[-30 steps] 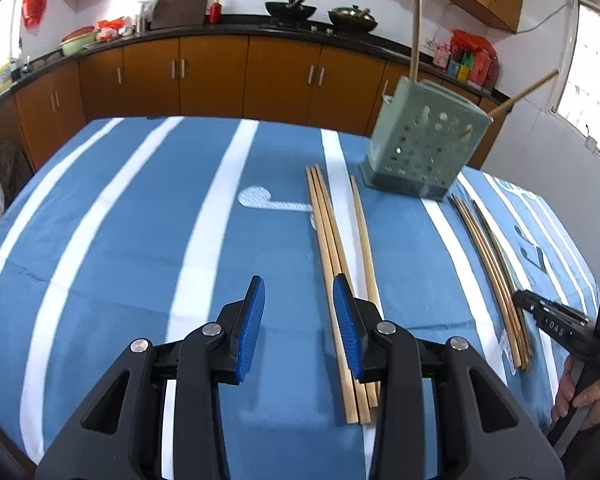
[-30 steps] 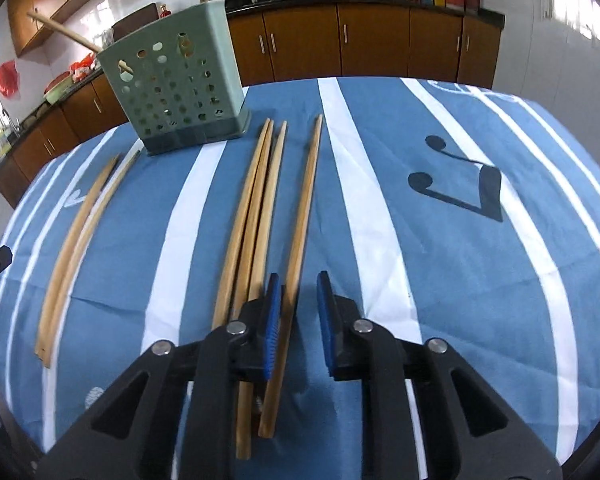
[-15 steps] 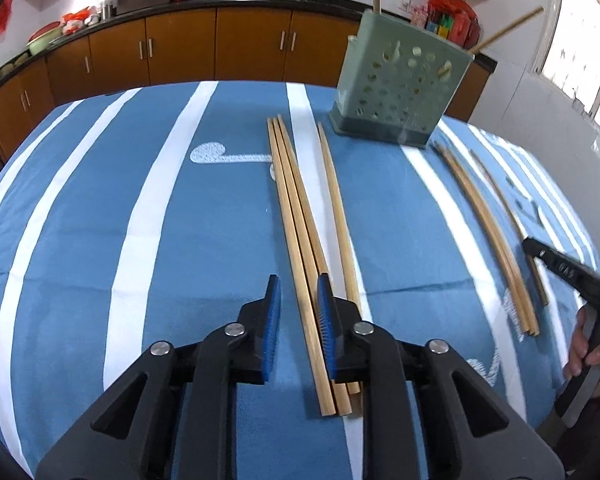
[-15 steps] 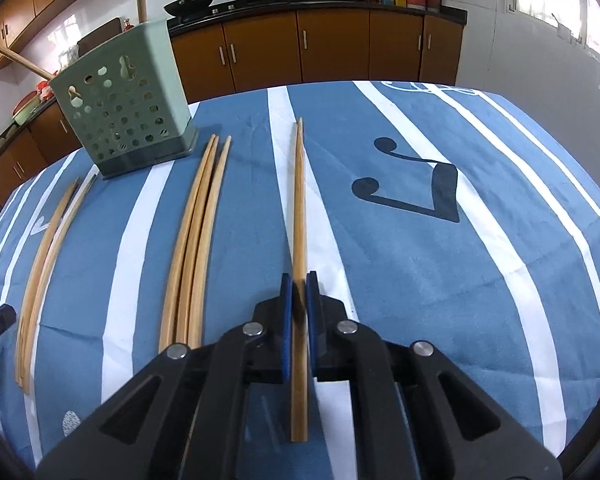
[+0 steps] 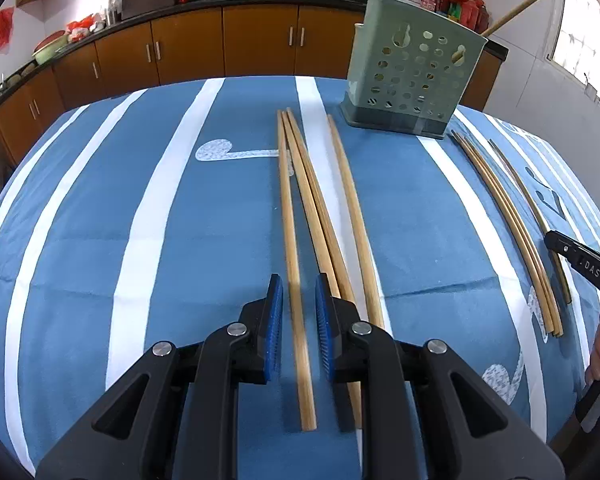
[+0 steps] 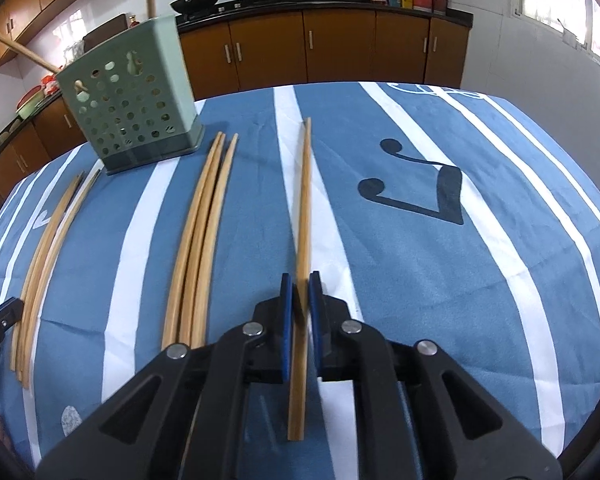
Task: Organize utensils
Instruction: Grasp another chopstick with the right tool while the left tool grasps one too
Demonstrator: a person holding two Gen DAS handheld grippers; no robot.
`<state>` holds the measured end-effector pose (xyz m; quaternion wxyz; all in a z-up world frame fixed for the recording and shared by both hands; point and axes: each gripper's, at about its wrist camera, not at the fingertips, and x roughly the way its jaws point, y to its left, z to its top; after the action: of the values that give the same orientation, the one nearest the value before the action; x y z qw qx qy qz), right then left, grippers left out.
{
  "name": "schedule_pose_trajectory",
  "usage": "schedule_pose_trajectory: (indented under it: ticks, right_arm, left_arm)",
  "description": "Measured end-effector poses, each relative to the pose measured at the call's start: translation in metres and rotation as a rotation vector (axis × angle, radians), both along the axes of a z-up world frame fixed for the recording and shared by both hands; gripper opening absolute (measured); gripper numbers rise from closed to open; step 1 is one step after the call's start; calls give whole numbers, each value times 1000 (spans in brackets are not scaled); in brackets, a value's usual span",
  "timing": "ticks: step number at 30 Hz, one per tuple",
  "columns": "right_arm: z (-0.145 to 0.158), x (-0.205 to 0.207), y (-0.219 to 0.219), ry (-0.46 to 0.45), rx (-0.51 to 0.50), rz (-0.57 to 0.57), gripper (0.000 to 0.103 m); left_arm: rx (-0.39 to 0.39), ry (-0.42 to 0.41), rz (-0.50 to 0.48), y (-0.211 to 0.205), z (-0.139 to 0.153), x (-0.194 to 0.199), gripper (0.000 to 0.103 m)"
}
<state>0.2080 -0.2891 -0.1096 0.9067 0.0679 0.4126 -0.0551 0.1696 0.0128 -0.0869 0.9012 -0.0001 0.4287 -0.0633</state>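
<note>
Both claws have closed in on chopsticks since a second ago.
Right claw (image 6: pixel 299 292) grips one chopstick (image 6: pixel 303 216); left claw (image 5: pixel 299 304), jaws apart, straddles another chopstick (image 5: pixel 290 216); holder (image 5: pixel 414 66) ahead holds few, most remain.

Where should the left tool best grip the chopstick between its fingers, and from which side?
Grip the leftmost chopstick near its close end, left tool from above, fingers either side: it lies flat, pointing away, clear of its neighbours there.

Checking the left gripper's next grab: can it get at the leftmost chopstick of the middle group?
Probably yes: the left gripper straddles that chopstick with jaws open, and the neighbouring chopsticks lie outside its right finger, so nothing blocks closing.
</note>
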Motion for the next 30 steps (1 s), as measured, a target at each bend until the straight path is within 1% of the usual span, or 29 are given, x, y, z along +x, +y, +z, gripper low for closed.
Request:
schedule_pose_trajectory:
  ticks: [1,2,3,7,12,15,17,20,24,30]
  right_arm:
    - [0,0,1,-1,-5,4,13]
    - [0,0,3,-1,-9,6,13]
    - [0,1,3,0,-10,11,13]
    - [0,5,4,6,-13,25,9]
    - [0,13,4,9,-35,41,8]
    - [0,20,1,12,-50,32,8]
    - [1,24,-4,16,-51,11,8]
    - [0,28,-11,11,-43,-15,8]
    - [-1,28,-13,7,-35,-19,8]
    - [-1,27,-15,6,-29,-18,8]
  left_arm:
    - [5,-3,3,-1,0,1,14]
    - [12,-5,9,-1,0,2,9]
    - [14,-6,12,0,0,3,8]
    - [3,-2,46,12,1,14,7]
    - [-25,7,117,35,1,30,7]
    - [-40,6,143,46,1,37,7]
    - [-53,5,142,49,1,38,7]
    - [-53,-9,127,49,1,36,7]
    - [-75,-12,126,51,0,36,7]
    - [-76,-11,125,52,0,36,8]
